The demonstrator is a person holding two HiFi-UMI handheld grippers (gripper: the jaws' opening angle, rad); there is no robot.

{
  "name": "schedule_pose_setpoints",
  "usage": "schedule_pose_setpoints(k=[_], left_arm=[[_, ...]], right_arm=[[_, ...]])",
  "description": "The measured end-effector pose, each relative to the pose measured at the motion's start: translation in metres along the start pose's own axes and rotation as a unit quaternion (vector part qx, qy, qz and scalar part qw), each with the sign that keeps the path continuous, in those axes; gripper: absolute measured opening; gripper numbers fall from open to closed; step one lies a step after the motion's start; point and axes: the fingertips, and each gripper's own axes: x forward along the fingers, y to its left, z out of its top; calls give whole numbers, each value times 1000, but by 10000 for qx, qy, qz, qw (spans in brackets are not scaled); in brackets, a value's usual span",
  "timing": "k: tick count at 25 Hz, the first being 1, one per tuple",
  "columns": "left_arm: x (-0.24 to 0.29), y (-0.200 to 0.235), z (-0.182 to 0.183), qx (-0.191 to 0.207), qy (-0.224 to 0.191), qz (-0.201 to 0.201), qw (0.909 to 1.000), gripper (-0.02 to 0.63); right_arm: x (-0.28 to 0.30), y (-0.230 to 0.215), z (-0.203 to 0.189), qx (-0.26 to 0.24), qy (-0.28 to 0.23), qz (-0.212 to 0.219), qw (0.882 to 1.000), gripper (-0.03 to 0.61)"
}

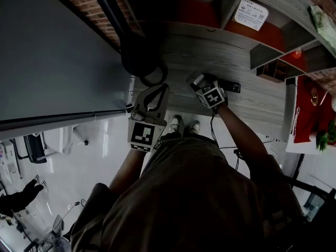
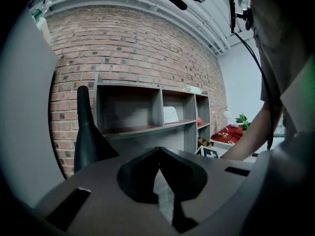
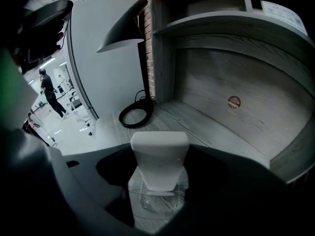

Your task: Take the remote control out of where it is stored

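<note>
A white, slab-shaped remote (image 3: 158, 154) stands upright in a clear holder (image 3: 156, 196) on the grey wooden desk (image 3: 211, 117). My right gripper (image 3: 158, 173) points steeply down over it, and both jaws lie against the remote's sides. In the head view the right gripper (image 1: 201, 82) is at the desk's middle, and the remote's white end (image 1: 198, 79) shows at its tip. My left gripper (image 1: 163, 88) hovers left of it by the lamp base; in its own view the left gripper (image 2: 158, 152) has its tips together and nothing between them.
A black lamp with a ring base (image 1: 151, 76) stands left on the desk. A black button device (image 1: 232, 86) lies right of the right gripper. Shelf compartments (image 1: 262, 51) hold a printed card (image 1: 251, 13). A grey panel (image 1: 52, 51) stands at the left.
</note>
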Motion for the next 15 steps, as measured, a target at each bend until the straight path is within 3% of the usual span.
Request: schedule_pose_setpoints(k=[6,15], left_arm=[[2,0,3,24,-46,-53,10000,11],[2,-4,4,46,-29,-146,9999,11]], right_arm=[[-5,2,0,68,12,80,9999,276],[-26,7,22,14,-381,98,9992,279]])
